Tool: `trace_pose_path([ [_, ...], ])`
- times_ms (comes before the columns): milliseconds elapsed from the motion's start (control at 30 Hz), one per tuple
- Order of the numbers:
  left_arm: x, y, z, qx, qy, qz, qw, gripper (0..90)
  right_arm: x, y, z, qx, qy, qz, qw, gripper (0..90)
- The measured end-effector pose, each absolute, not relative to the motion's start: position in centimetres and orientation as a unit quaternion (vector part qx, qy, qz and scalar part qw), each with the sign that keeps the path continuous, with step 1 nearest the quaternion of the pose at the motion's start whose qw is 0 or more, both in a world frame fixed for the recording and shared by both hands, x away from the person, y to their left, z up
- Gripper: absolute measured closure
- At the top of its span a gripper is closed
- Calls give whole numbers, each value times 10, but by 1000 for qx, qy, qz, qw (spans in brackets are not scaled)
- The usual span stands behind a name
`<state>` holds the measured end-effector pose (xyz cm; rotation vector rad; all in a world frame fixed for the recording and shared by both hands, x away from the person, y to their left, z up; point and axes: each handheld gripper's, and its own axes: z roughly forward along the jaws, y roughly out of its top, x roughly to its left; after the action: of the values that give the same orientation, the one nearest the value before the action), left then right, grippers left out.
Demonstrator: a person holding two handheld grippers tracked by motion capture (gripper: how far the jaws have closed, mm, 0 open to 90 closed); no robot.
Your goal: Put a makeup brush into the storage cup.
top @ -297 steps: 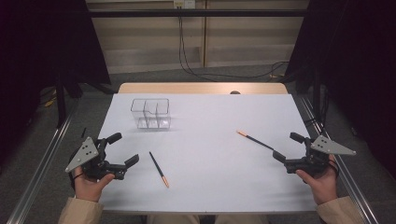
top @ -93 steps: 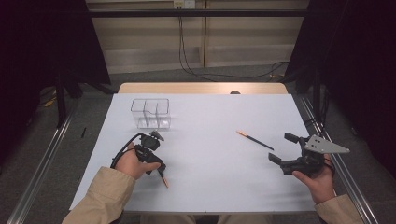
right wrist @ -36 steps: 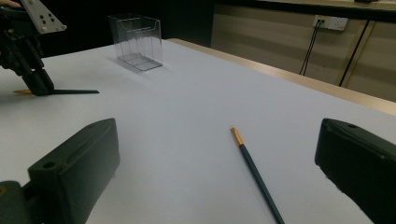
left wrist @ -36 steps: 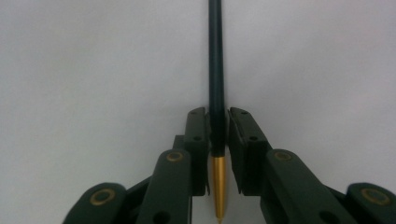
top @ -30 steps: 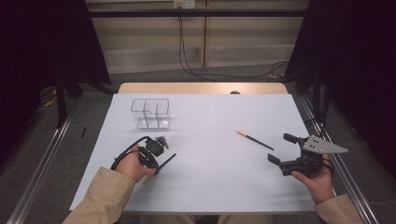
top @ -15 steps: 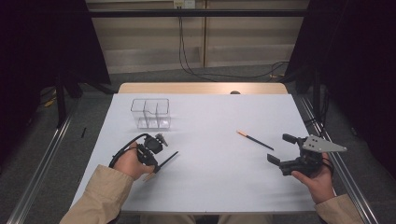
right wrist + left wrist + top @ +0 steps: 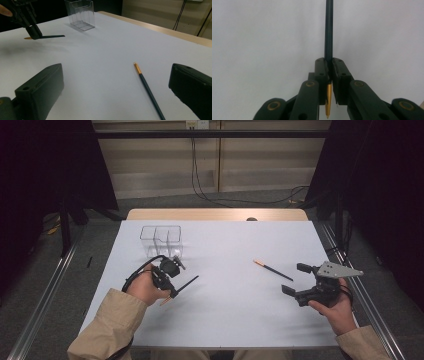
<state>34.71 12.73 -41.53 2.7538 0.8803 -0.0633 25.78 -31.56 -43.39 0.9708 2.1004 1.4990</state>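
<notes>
My left gripper (image 7: 173,289) is shut on a dark pencil (image 7: 186,283) with an orange tip, held a little above the white table, left of centre. In the left gripper view the pencil (image 7: 328,30) runs straight up from between the pressed pads, its gold tip below them. A second dark pencil (image 7: 272,270) with an orange end lies flat on the table at the right. My right gripper (image 7: 297,279) stands open just right of it; in the right gripper view that pencil (image 7: 148,89) lies between the wide jaws, untouched. A clear divided box (image 7: 161,241) stands behind the left hand.
The white table surface (image 7: 230,320) ends at a wooden strip (image 7: 215,214) at the back. Metal rails (image 7: 370,295) run along both sides. Cables hang over the floor behind the table. In the right gripper view the clear box (image 7: 80,14) and the left gripper (image 7: 32,31) show far off.
My left gripper has lifted the pencil off the table and carried it slightly up and back, toward the clear box. The right hand and its pencil have stayed put.
</notes>
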Motion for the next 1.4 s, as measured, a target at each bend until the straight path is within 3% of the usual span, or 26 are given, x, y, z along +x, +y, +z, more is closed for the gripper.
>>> trace_pose_path([
  [1400, 356, 36, -399, 977, 154, -46, 141, 834, 264, -304, -429, 337, 748, 544, 174, 0],
])
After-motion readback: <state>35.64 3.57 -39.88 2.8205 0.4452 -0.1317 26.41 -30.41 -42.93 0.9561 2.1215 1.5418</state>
